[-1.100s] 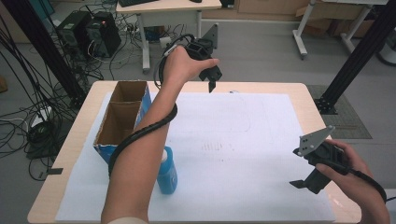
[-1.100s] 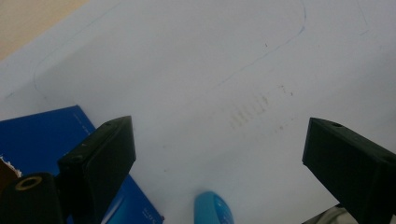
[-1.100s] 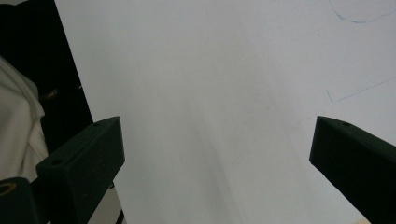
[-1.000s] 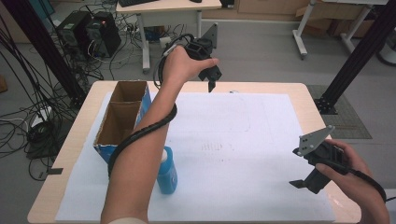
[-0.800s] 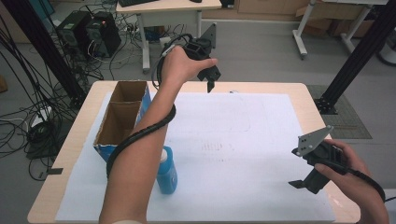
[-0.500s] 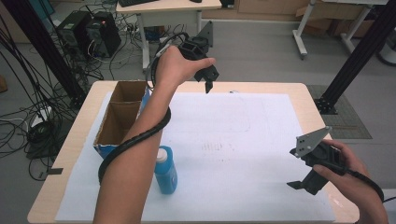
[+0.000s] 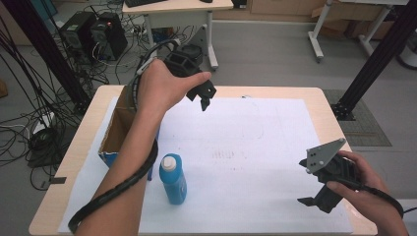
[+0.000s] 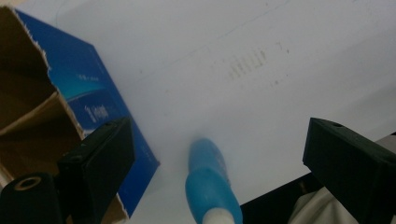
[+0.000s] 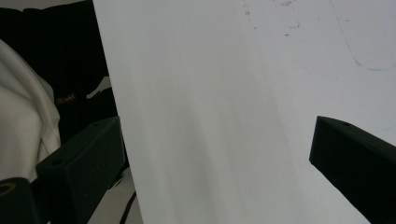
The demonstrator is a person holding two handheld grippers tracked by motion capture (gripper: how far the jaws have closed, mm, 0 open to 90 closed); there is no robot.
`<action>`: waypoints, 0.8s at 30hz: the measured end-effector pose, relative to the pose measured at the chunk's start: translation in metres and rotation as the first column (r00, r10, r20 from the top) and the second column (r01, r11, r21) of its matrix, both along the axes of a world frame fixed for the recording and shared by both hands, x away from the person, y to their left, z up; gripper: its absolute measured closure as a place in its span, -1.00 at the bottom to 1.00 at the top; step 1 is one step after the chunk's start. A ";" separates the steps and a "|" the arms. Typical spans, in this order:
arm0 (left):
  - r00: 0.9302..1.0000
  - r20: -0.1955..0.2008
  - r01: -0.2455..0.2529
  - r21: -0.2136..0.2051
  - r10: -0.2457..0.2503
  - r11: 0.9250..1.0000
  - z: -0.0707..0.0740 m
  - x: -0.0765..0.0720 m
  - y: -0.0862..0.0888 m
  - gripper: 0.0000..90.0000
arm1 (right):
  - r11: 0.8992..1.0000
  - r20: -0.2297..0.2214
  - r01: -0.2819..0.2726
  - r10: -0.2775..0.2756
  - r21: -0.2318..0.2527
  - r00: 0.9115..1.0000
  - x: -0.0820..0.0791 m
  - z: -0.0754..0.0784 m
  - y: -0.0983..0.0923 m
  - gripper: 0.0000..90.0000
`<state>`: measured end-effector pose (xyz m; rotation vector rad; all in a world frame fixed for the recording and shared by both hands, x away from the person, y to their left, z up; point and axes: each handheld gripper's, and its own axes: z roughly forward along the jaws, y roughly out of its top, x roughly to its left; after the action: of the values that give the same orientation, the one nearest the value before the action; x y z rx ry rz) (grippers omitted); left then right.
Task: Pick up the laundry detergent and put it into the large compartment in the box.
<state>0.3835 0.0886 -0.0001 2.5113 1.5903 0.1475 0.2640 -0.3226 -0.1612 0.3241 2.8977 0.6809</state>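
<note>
High view: the left gripper (image 7: pixel 203 100) hangs empty over the table's far edge; the blue bottle (image 7: pixel 173 179) stands near-left, just beside the cardboard box (image 7: pixel 116 132). The right gripper (image 7: pixel 314 201) waits near-right.

Left gripper view: jaws wide apart, bottle (image 8: pixel 208 184) framed between them but untouched, so probably an approach; next, descend and close.

Right gripper view: jaws apart over the white sheet (image 9: pixel 224 116).

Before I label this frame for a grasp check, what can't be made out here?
- Cardboard box: the left forearm covers much of its inside in the high view; the left gripper view's edge crops it.
- Blue bottle: label unreadable; cap cut off by the bottom edge in the left gripper view.
- Faint marks on the white sheet: too small to read.
</note>
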 end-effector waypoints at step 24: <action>0.992 -0.022 -0.122 -0.019 0.122 0.992 -0.025 -0.077 0.026 -0.79 | 0.995 0.034 -0.102 0.102 -0.014 0.994 -0.014 0.015 0.021 -0.93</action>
<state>0.3061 0.1146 -0.0248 2.4087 1.7449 0.1205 0.2498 -0.3015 -0.1466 0.1619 2.9009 0.6761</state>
